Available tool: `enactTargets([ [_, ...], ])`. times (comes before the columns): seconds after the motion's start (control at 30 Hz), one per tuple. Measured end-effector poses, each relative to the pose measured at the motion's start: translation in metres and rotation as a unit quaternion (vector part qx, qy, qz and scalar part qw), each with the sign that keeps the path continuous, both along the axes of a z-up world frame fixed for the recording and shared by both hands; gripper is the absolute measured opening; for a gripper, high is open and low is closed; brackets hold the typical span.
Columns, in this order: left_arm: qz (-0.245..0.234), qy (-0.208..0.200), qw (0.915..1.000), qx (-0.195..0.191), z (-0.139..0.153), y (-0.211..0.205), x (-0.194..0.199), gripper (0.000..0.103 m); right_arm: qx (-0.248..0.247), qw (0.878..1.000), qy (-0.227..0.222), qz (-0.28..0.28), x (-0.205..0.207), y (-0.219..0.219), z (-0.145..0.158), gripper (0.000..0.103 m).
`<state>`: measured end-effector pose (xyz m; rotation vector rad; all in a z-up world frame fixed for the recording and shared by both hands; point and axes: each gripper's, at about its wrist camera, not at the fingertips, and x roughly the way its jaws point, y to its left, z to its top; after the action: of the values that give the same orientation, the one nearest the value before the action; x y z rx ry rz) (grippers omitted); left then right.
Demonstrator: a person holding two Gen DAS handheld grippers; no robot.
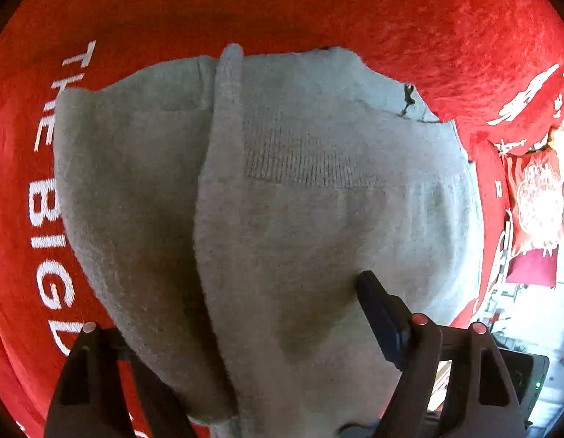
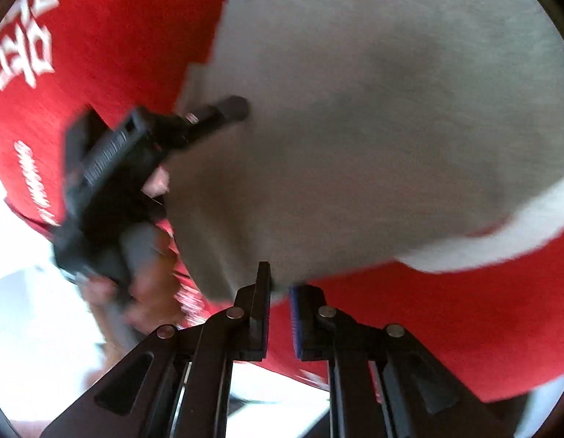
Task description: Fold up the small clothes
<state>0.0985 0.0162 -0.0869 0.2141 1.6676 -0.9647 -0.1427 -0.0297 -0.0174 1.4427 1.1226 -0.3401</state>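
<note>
A grey knit garment [image 1: 282,189] lies partly folded on a red blanket [image 1: 318,7] with white lettering. My left gripper [image 1: 238,310] stands wide over its near part. The right finger [image 1: 373,299] rests on top of the cloth, and the left fingertip is hidden behind a fold. In the right wrist view the same garment [image 2: 373,127] fills the upper right. My right gripper [image 2: 282,292] has a narrow gap at the garment's near corner, with red blanket showing between its pads. A hand [image 2: 147,281] holds the left gripper, whose fingertip [image 2: 231,107] lies on the garment's left edge.
The red blanket [image 2: 446,328] surrounds the garment on all sides. Red printed cloths [image 1: 537,197] hang at the far right of the left wrist view. A bright white surface [image 2: 33,328] shows past the blanket's edge at the lower left.
</note>
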Motion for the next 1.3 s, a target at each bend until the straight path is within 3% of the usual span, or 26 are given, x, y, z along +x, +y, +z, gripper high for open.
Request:
enactTargets([
  [0.03,-0.002,0.0,1.0,0.0,-0.001,-0.001,0.0,0.082,0.002,1.0,0.014,0.02,-0.002,0.0,0.0,0.031],
  [0.07,-0.002,0.001,1.0,0.002,-0.001,-0.002,0.0,0.082,0.003,0.999,0.024,0.035,-0.004,-0.002,0.002,0.051],
  [0.1,-0.001,0.003,1.0,0.003,-0.001,-0.002,0.0,0.082,-0.003,0.999,0.026,0.046,-0.007,-0.006,0.008,0.059],
  [0.17,0.003,0.004,1.0,0.006,-0.001,-0.003,0.001,0.082,-0.031,0.997,0.018,0.062,-0.011,-0.018,0.024,0.059],
  [0.2,0.005,0.001,1.0,0.006,-0.001,-0.006,0.0,0.081,-0.052,0.996,0.014,0.069,-0.011,-0.026,0.034,0.057],
  [0.23,0.008,-0.009,0.9999,0.008,0.0,-0.007,-0.001,0.066,-0.082,0.994,0.013,0.073,-0.01,-0.035,0.045,0.054],
  [0.27,0.006,-0.031,0.9992,0.024,0.0,-0.008,-0.002,0.049,-0.119,0.99,0.014,0.075,-0.009,-0.046,0.056,0.034],
  [0.3,0.003,-0.036,0.9989,0.029,0.001,-0.007,-0.001,0.046,-0.147,0.986,0.019,0.079,-0.005,-0.055,0.062,0.008],
  [0.33,0.007,-0.034,0.9991,0.026,0.003,-0.006,0.0,0.038,-0.176,0.98,0.032,0.085,-0.001,-0.065,0.065,0.004],
  [0.37,0.015,-0.032,0.9991,0.023,0.005,-0.004,0.002,0.03,-0.2,0.975,0.045,0.089,0.004,-0.076,0.066,0.004],
  [0.43,0.023,-0.031,0.999,0.02,0.007,-0.001,0.005,0.024,-0.215,0.972,0.051,0.085,0.014,-0.094,0.06,0.004],
  [0.63,0.036,-0.044,0.9983,0.012,0.017,0.006,0.004,0.016,-0.202,0.969,0.079,0.12,0.038,-0.108,0.016,0.003],
  [0.8,0.044,-0.022,0.9968,-0.063,0.061,-0.003,-0.001,0.016,-0.189,0.974,0.05,0.112,0.031,-0.109,0.015,0.002],
  [1.07,-0.03,-0.055,0.9902,-0.125,0.137,-0.086,-0.053,0.016,-0.123,0.991,-0.016,0.041,-0.026,-0.132,0.03,0.005],
  [1.17,-0.076,-0.095,0.986,-0.114,0.147,-0.135,-0.084,0.016,-0.124,0.992,-0.034,0.002,-0.059,-0.15,0.045,0.005],
  [1.3,-0.144,-0.134,0.9773,-0.079,0.127,-0.192,-0.134,0.016,-0.122,0.991,-0.046,-0.042,-0.103,-0.178,0.054,0.005],
])
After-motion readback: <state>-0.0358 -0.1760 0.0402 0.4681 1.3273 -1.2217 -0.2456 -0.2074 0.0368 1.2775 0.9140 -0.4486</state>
